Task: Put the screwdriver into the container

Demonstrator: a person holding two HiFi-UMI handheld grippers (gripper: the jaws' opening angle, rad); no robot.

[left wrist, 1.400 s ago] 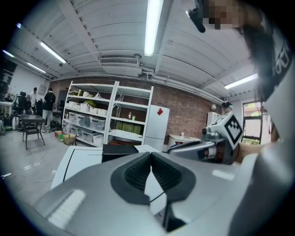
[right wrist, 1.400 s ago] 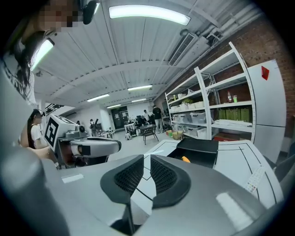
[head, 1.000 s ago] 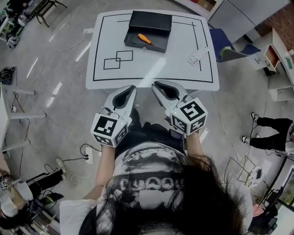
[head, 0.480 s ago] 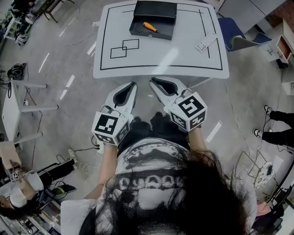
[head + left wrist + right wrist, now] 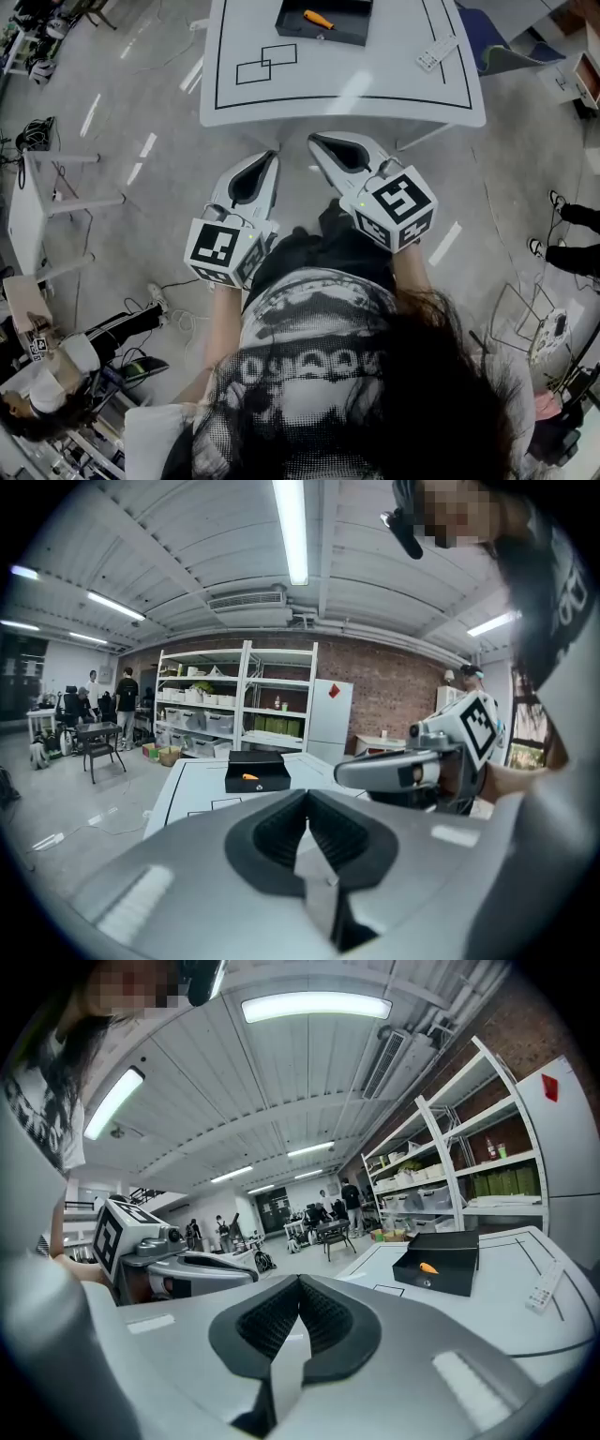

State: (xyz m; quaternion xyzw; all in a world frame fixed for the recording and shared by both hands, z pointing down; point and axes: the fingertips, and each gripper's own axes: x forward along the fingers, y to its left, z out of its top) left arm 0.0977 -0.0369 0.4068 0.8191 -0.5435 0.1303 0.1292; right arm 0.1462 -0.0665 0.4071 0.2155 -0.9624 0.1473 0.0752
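Observation:
The orange-handled screwdriver (image 5: 319,19) lies inside the black open container (image 5: 349,34) at the far side of the white table (image 5: 375,94). It also shows as a small orange spot, the screwdriver (image 5: 247,777) (image 5: 427,1267), in the container (image 5: 255,771) (image 5: 441,1265) in both gripper views. My left gripper (image 5: 270,156) (image 5: 307,795) is shut and holds nothing. My right gripper (image 5: 316,142) (image 5: 300,1284) is closing fully together, also with nothing between its jaws. Both hang side by side off the table, short of its near edge.
A white remote-like object (image 5: 437,53) lies on the table's right part, and two overlapping black-outlined rectangles (image 5: 267,67) mark its left. A blue chair (image 5: 497,47) stands at the right, a side table (image 5: 37,206) at the left. Cables lie on the floor.
The table has slid toward the top of the head view, so the container now sits at the frame's upper edge. Both grippers stay together in front of the person's body.

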